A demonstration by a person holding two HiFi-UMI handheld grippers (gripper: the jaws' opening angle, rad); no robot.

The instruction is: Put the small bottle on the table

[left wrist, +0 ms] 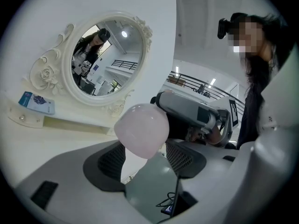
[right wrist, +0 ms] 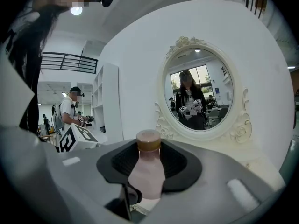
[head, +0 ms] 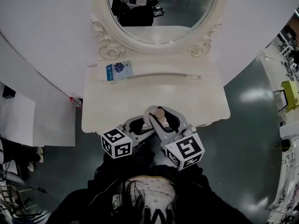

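The small pink bottle (head: 159, 115) with a tan cap hangs over the near edge of the white dressing table (head: 112, 113). Both grippers meet at it. In the right gripper view the bottle (right wrist: 148, 171) stands upright between the dark pads of my right gripper (right wrist: 149, 160), which is shut on its body. In the left gripper view the bottle's rounded pink end (left wrist: 141, 129) fills the gap between the pads of my left gripper (left wrist: 147, 161), touching both. From above, the left gripper (head: 147, 121) comes in from the left and the right gripper (head: 166, 124) from the right.
An oval mirror (head: 161, 13) in an ornate white frame stands at the back of the table. A blue packet (head: 119, 71) lies on the raised shelf below it. A small red-capped item (head: 74, 101) sits on the floor to the table's left. Grey floor surrounds the table.
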